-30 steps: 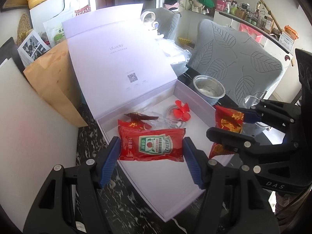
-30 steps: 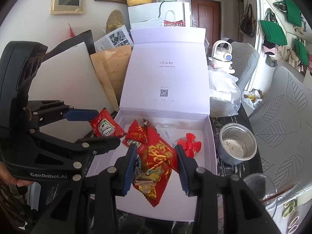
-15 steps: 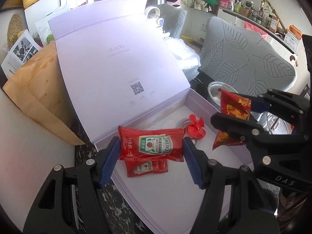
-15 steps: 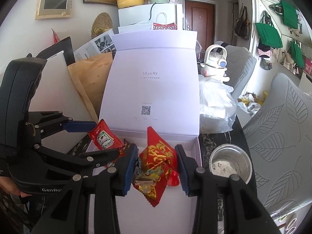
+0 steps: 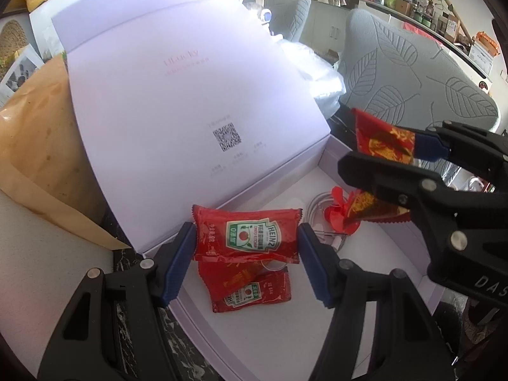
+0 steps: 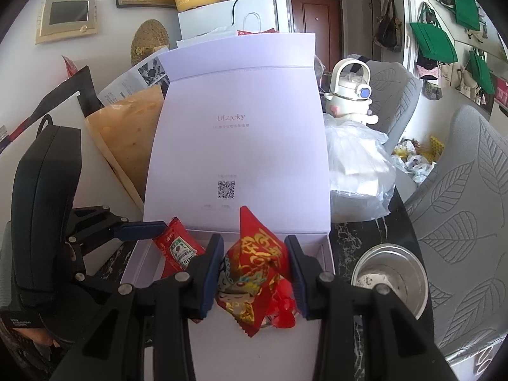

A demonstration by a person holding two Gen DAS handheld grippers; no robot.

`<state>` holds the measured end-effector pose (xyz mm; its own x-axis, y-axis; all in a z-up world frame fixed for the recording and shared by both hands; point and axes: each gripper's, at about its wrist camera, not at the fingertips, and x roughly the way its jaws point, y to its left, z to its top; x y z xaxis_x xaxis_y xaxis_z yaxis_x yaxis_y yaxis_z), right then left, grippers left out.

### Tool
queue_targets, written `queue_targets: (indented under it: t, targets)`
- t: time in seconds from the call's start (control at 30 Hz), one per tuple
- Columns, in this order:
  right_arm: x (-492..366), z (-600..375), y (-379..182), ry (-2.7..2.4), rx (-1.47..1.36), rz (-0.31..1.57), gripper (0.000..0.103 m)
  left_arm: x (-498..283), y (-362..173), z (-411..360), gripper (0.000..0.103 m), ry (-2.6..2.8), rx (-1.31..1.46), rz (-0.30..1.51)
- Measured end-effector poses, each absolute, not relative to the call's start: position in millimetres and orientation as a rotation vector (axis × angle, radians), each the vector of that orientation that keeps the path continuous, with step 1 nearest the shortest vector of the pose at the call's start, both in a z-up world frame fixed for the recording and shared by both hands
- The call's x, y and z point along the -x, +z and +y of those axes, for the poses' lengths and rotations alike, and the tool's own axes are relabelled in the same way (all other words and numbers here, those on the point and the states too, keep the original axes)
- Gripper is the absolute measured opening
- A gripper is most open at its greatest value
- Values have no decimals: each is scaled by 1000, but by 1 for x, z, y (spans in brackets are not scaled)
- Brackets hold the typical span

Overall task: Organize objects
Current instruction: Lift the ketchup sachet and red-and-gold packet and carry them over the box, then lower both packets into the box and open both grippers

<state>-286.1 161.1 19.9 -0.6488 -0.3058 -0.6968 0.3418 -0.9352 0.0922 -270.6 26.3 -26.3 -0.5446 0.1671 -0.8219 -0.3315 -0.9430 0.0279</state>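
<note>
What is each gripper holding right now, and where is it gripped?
Left gripper clamps a Heinz ketchup packet by its two short ends. Right gripper clamps a red and gold snack packet across its middle.

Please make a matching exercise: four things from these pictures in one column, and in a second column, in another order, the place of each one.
1. Heinz ketchup packet
2. red and gold snack packet
3. red toy fan
4. metal bowl

a. lying inside the white box
b. on the dark table, right of the box
c. held in the left gripper
d. held in the right gripper

Pairs: 1-c, 2-d, 3-a, 4-b
</note>
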Motion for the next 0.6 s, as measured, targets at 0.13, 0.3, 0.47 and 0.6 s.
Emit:
queue_targets:
  t: [0.13,0.3,0.47,0.6]
  targets:
    - [294,159,11,-2549,-1105,39,40,274,-36,29,64,2507,1328,291]
    - [302,158,3,-2533,-1140,0,40,277,-43,29,64,2479,1341,287]
    - [309,158,-3,-2515,-1173,-26,40,276,-45,32,64,2470,1335,319]
    - [315,158,-10,-2491,-1212,-57,40,278,-49,35,64,2447,1354,319]
